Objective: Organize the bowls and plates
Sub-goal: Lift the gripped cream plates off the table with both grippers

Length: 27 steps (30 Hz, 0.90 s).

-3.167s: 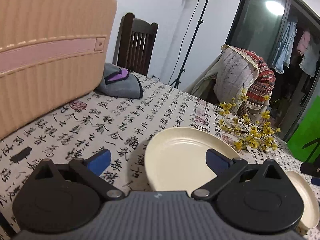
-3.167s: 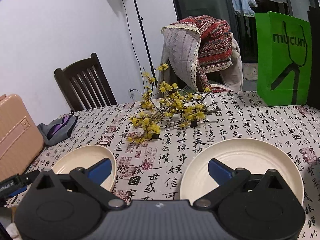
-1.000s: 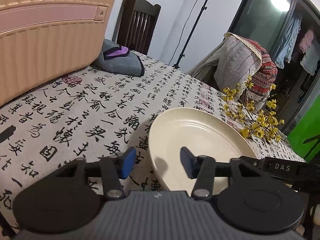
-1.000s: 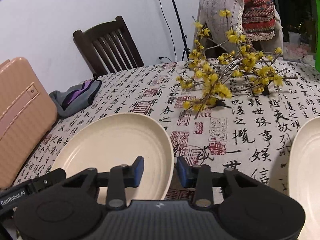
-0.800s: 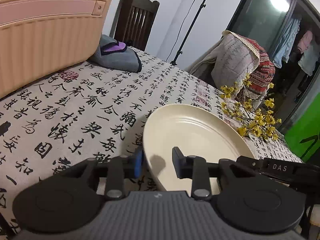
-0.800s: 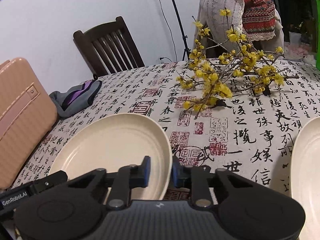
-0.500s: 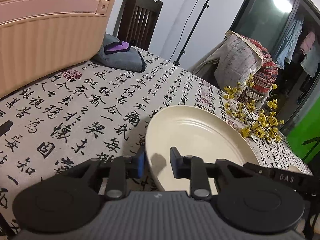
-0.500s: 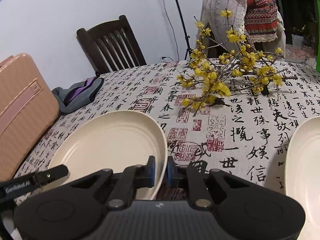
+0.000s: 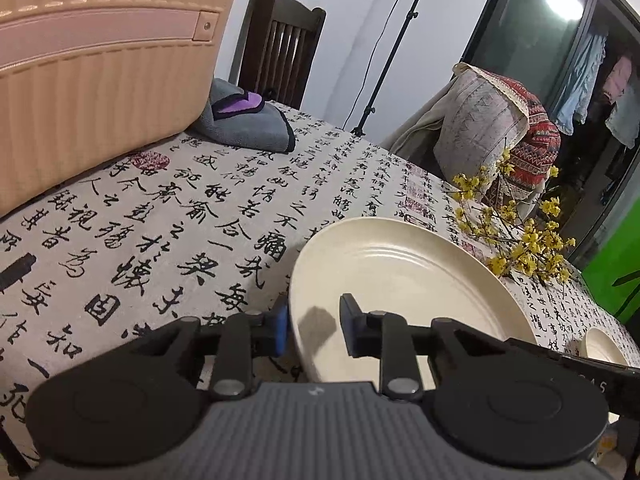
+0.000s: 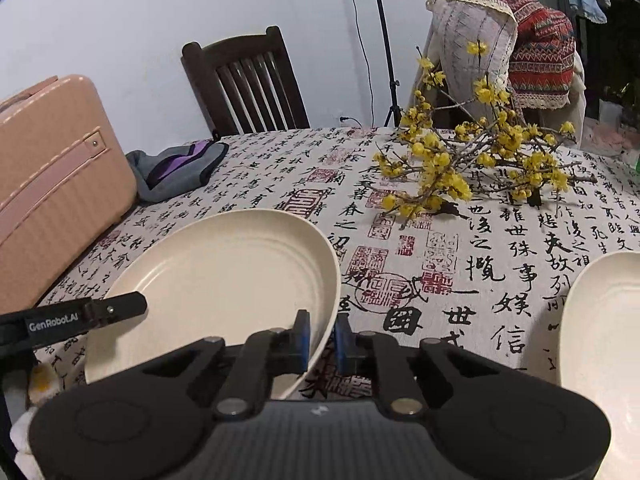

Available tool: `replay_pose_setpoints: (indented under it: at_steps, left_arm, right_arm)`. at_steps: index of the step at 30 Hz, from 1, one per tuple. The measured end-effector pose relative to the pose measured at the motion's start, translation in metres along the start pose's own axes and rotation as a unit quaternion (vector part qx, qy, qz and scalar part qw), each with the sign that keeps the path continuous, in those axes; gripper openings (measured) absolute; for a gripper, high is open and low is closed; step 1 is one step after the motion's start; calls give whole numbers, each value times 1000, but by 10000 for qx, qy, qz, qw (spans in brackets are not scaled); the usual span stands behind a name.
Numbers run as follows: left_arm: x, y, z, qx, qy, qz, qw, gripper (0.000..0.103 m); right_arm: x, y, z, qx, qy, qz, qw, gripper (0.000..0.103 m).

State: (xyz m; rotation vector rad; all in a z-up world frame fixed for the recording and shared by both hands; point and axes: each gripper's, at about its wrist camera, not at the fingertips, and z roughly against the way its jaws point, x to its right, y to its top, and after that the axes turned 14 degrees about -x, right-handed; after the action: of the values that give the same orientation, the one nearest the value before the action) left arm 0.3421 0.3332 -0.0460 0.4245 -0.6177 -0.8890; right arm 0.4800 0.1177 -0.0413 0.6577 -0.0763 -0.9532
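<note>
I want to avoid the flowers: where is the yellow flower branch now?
In the right wrist view the yellow flower branch lies on the tablecloth, beyond and right of the held plate.

So about three seconds back both grippers were wide open and hanging back from the table. Since then my left gripper (image 9: 311, 326) came in and closed on the near left rim of the cream plate (image 9: 404, 280), and my right gripper (image 10: 322, 338) swung over from the second plate (image 10: 600, 332) and pinched the same plate's right rim. Plate's now tilted, right edge lifted off the tablecloth (image 10: 460, 264).
</note>
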Motion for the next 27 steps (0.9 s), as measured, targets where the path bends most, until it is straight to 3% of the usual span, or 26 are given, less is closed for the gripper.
replay_pose_setpoints:
  at_steps: [27]
  left_arm:
    - [19,-10,24,409,-253,-470,9977,26]
  right_arm:
    - [7,-15,31,282,-76,-201,9994,13]
